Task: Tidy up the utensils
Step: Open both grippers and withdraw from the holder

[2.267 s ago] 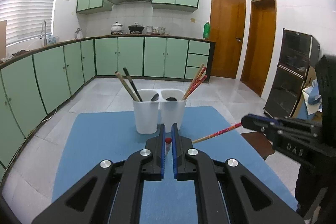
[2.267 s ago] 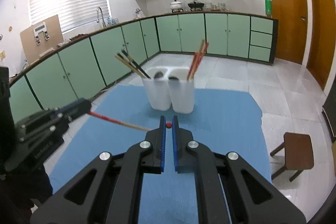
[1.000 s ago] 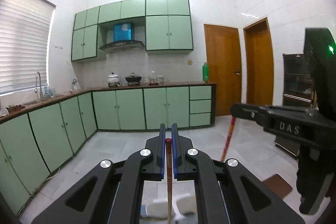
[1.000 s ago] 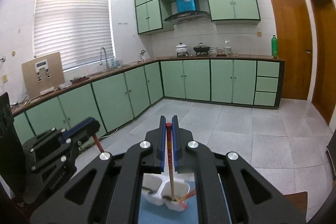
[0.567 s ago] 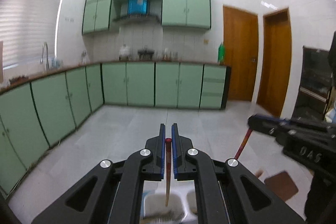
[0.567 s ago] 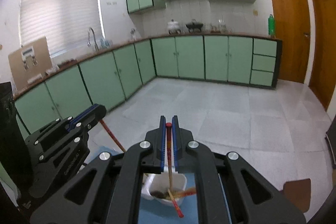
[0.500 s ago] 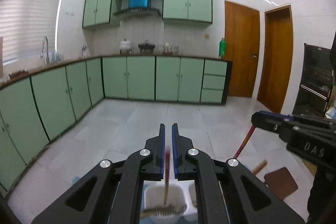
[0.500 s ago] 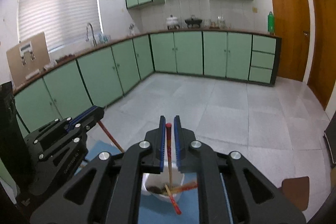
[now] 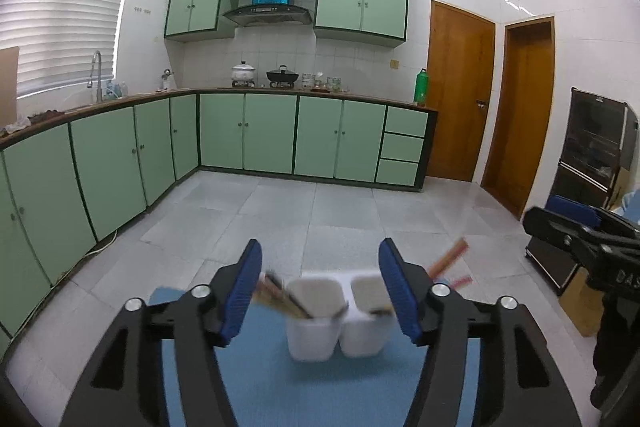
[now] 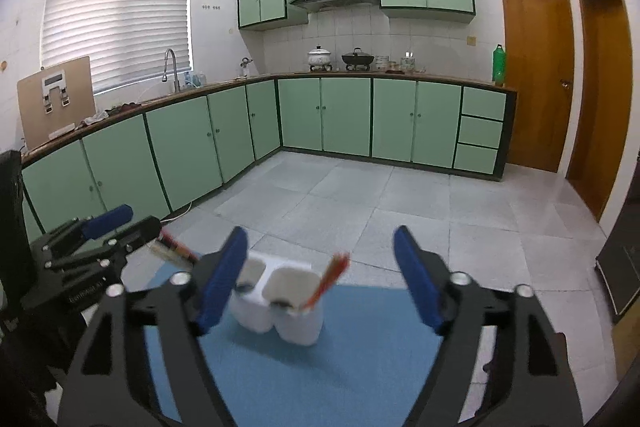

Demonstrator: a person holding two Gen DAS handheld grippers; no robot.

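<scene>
Two white utensil cups stand side by side on the blue mat (image 9: 256,379). The left cup (image 9: 314,319) holds dark and tan chopsticks (image 9: 280,293). The right cup (image 9: 366,319) holds red chopsticks (image 9: 448,259). My left gripper (image 9: 320,287) is open and empty, above and in front of the cups. In the right wrist view the cups (image 10: 280,303) sit on the mat (image 10: 360,367) with a red chopstick (image 10: 328,281) leaning out. My right gripper (image 10: 320,281) is open and empty above them. The left gripper (image 10: 92,247) shows at left there.
Green kitchen cabinets (image 9: 256,135) line the far wall and the left side. Two wooden doors (image 9: 460,95) are at the right. A dark cabinet (image 9: 592,163) stands at the far right. The right gripper (image 9: 588,247) shows at the right edge. The floor is grey tile.
Both grippers have opened wide and let go of their red chopsticks, which now stand in the cups. Both cameras have tilted down a little toward the cups.
</scene>
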